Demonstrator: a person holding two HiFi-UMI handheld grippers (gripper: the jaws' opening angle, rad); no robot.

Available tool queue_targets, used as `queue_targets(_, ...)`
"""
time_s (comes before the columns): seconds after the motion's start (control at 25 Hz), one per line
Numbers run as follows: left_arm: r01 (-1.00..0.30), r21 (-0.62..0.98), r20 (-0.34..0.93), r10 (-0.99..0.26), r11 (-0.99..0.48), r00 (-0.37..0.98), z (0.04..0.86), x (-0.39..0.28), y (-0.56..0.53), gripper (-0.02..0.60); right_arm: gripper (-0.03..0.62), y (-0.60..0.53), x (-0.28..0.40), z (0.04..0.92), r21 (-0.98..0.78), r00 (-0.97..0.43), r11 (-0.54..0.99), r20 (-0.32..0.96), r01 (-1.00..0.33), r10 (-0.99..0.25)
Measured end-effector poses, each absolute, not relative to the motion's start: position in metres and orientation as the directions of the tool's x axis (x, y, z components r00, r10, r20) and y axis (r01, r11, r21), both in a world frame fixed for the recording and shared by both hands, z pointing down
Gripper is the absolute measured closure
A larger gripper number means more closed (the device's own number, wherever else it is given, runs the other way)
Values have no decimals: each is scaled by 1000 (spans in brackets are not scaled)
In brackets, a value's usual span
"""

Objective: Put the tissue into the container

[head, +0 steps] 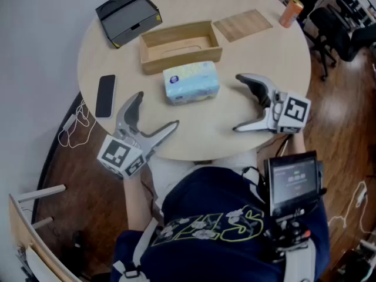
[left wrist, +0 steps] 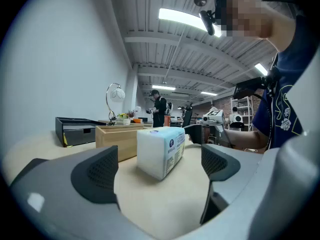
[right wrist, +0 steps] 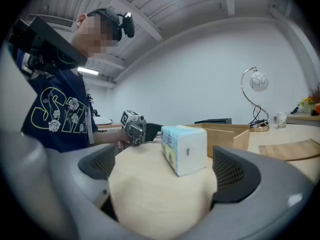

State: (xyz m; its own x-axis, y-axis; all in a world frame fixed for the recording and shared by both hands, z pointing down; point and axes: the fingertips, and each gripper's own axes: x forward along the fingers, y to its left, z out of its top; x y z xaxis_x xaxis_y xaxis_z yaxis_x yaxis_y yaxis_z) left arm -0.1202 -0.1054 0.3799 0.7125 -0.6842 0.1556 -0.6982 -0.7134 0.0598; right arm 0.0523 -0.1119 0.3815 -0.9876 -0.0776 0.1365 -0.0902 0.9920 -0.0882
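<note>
A pale blue tissue pack (head: 191,81) lies on the round table, just in front of the empty wooden container (head: 180,44). My left gripper (head: 157,111) rests open near the table's front left edge, jaws pointing at the pack from some distance. My right gripper (head: 239,102) stands open to the pack's right, also apart from it. In the left gripper view the tissue pack (left wrist: 161,151) sits ahead of the open left gripper (left wrist: 160,171), the container (left wrist: 116,140) behind it. In the right gripper view the tissue pack (right wrist: 183,149) lies beyond the empty, open right gripper (right wrist: 162,171).
A black phone (head: 106,96) lies at the table's left. A dark grey box (head: 127,15) stands at the back left, a wooden lid (head: 242,24) at the back right, an orange can (head: 291,12) beyond it. A device with a screen (head: 292,181) hangs at the person's right side.
</note>
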Motion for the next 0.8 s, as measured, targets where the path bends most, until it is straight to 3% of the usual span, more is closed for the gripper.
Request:
queue_targets(0.16,-679,72,149,-665,-731,732,378,-115,-112,78,11,-132,60,381,-83,-983,988,141,-129,-117)
queue_targets(0.64,-617,66,146,-604,-784,783,375,-83,-150,80,13,-161,8,376,-60,-988,998,156,-24,-15)
queue_targets(0.8,-593,66,147,-580,-803,801,375,-63,-158,81,34,-163,-16,387,-83,-971,996,238,-15,5)
